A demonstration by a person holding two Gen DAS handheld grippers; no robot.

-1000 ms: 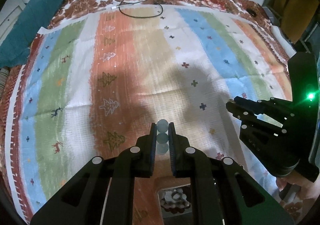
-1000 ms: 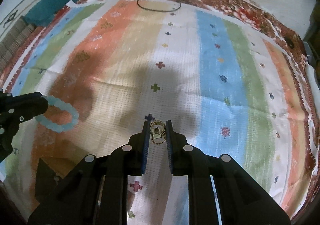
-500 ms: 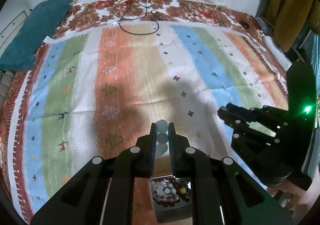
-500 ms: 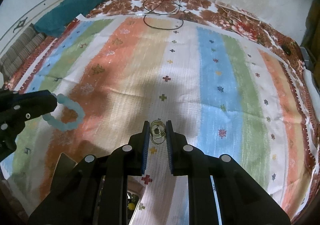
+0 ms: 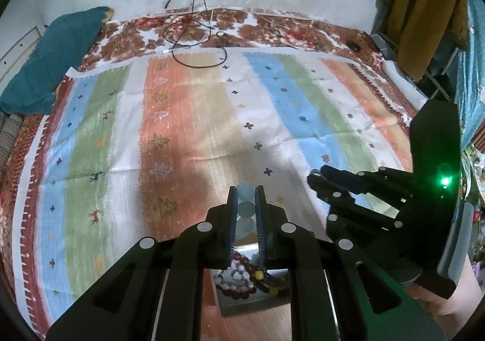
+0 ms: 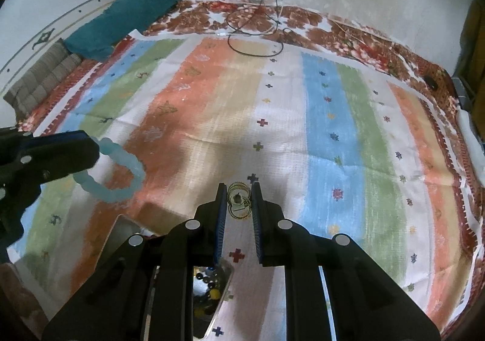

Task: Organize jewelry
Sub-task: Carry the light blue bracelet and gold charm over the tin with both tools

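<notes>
Box of beads (image 5: 242, 280) half hidden beneath left gripper (image 5: 246, 204) (contents hard to make out), pinching pale blue bead bracelet (image 6: 115, 171), right gripper (image 6: 239, 201) clamped on gold hoop earrings (image 6: 239, 200), above striped bedspread (image 5: 182, 135), teal pillow (image 5: 51, 59), cables (image 5: 197, 35) against wall.

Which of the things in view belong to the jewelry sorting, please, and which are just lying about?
Job in hand:
- left gripper shut on the pale blue bead bracelet
- right gripper shut on the gold hoop earrings
- tray of beaded jewelry below

Lying about:
- teal cushion
- black cable
- mustard garment
- striped cloth
</notes>
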